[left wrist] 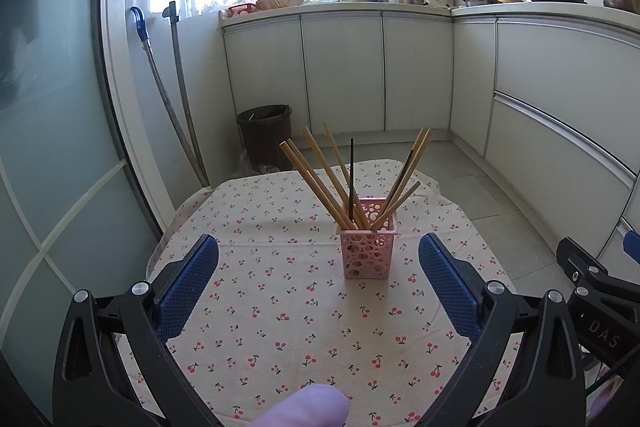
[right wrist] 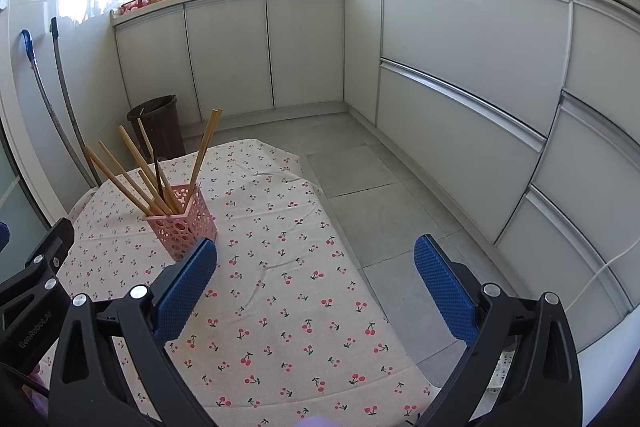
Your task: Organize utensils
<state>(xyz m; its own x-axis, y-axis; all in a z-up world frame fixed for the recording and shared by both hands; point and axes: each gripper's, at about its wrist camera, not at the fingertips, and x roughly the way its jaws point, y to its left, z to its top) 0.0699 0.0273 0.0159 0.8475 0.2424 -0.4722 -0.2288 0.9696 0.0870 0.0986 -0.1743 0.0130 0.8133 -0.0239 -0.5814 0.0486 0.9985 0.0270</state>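
A pink perforated utensil holder (left wrist: 368, 251) stands upright on a table covered by a cherry-print cloth (left wrist: 280, 307). Several wooden chopsticks (left wrist: 316, 183) and one dark chopstick (left wrist: 351, 183) fan out of it. My left gripper (left wrist: 320, 275) is open and empty, with the holder just beyond and between its blue pads. In the right wrist view the holder (right wrist: 182, 227) with its chopsticks (right wrist: 132, 183) sits at the left, beyond the left pad. My right gripper (right wrist: 316, 279) is open and empty over the cloth (right wrist: 280, 287) and the table's right edge.
A dark waste bin (left wrist: 266, 137) stands on the floor behind the table. Two mop handles (left wrist: 176, 115) lean on the left wall. Grey cabinets (right wrist: 460, 67) line the back and right. The right gripper's body (left wrist: 600, 307) shows at the left view's right edge.
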